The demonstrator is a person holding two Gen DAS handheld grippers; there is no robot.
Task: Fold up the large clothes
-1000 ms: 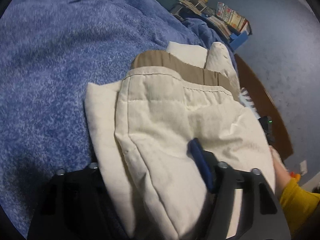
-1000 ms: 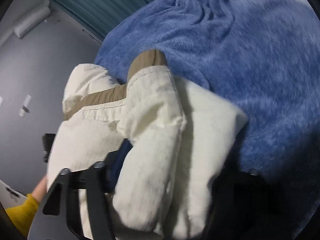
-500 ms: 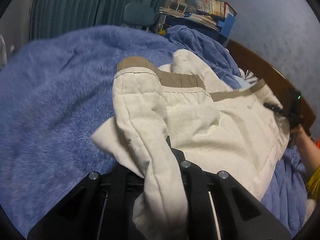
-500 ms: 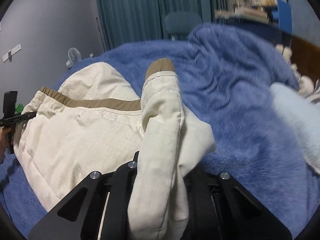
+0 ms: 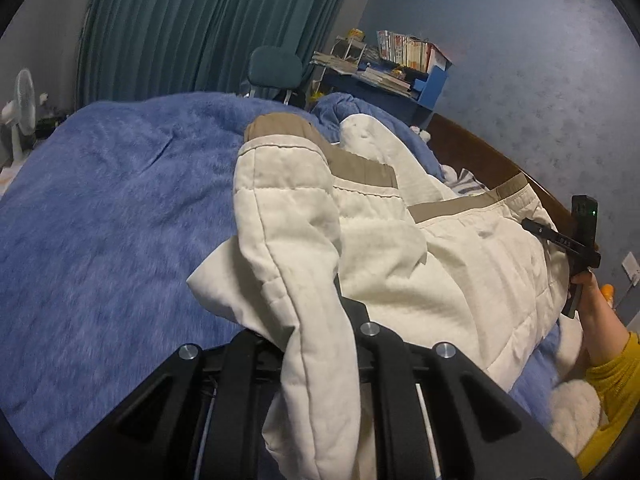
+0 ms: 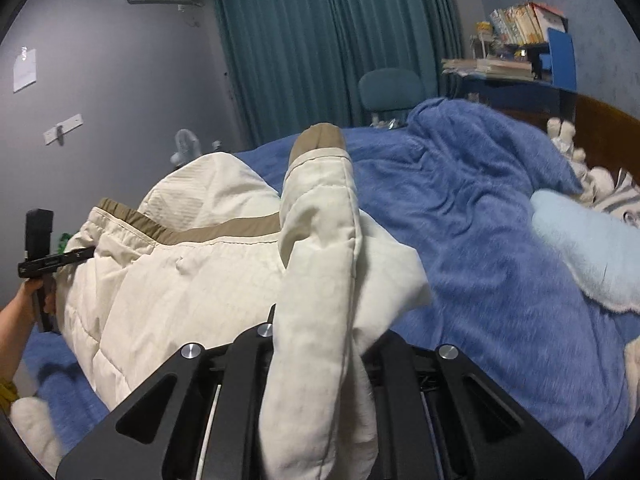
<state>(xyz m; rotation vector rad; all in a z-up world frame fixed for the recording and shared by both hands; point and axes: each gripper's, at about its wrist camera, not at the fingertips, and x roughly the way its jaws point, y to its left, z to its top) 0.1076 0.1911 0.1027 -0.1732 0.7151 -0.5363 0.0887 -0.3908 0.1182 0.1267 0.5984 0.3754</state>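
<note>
Between the fingers of the left gripper (image 5: 320,344) a thick roll of cream quilted jacket (image 5: 420,248) was clamped, jaws drawn close on the padding; the cloth spilled over the frame and hid the fingertips. Same on the other side: the right gripper (image 6: 316,344) was closed on a matching padded fold, fingertips likewise buried. From each tool the fold ran straight away along the finger axis and ended in a tan cuff (image 5: 276,128), so what each held looked like a sleeve or a doubled edge; which, I could not tell. The jacket body stretched crosswise between the two grippers, its tan hem band (image 6: 216,232) lying along that span, and the cloth looked lifted or half lifted off the blue fleece blanket (image 5: 104,208) on the bed. In the left view the right gripper showed far off at the garment's right edge; in the right view the left one showed at its left edge. So the garment's long axis ran gripper to gripper, each hand on its own end, neither nearer the middle. Judged mid-fold: the next move likely turns on bringing both ends forward together and laying them down evenly. Beyond: teal curtain (image 6: 320,40), desk chair (image 5: 274,70), books on a blue shelf (image 5: 412,48), wooden bed frame (image 5: 480,156), a pale blue plush (image 6: 584,248) lying on the blanket.
</note>
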